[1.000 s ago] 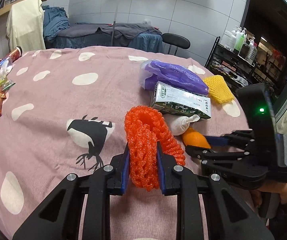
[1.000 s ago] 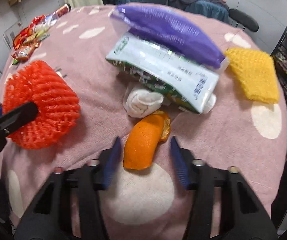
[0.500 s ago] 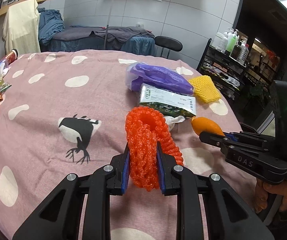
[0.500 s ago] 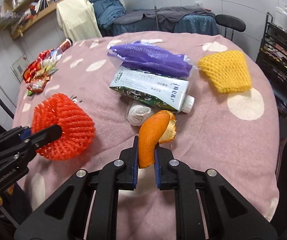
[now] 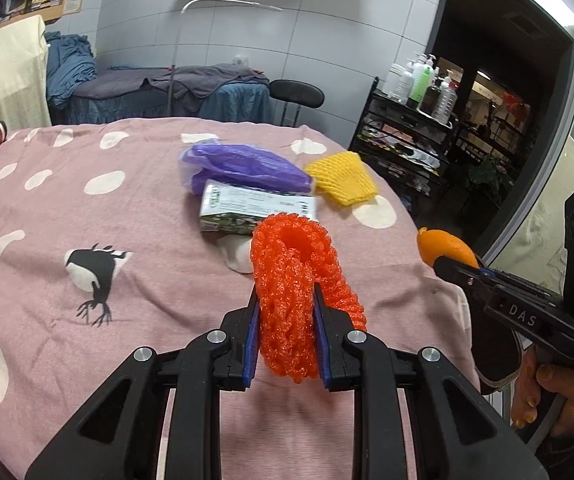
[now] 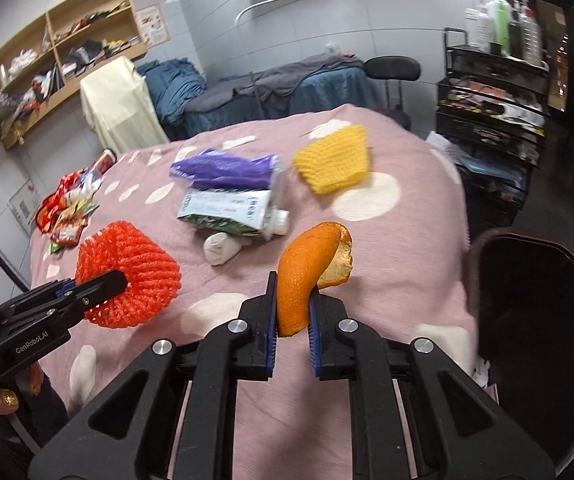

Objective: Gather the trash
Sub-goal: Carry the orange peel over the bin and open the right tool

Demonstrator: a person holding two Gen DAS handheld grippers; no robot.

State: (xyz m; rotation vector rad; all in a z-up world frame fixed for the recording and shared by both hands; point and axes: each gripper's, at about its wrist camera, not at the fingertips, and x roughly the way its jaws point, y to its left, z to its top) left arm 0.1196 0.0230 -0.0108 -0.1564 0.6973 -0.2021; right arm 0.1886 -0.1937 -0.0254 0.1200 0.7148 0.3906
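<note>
Gripping: left gripper (image 5: 287, 320) is clamping the orange foam net (image 5: 299, 284); right gripper (image 6: 291, 312) is clamping the orange peel (image 6: 307, 264).
Right view only: dark bin (image 6: 527, 304) is sitting right of the fingers.
Surface: pink spotted cloth (image 5: 87, 240) is lying beyond both.

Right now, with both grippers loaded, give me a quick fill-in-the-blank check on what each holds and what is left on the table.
1. The left gripper is shut on the ____ foam net.
2. The right gripper grips a piece of orange ____.
3. The purple bag lies partly on top of the ____.
4. The foam net lying on the tablecloth is ____.

Missing words: red; peel; carton; yellow
</note>
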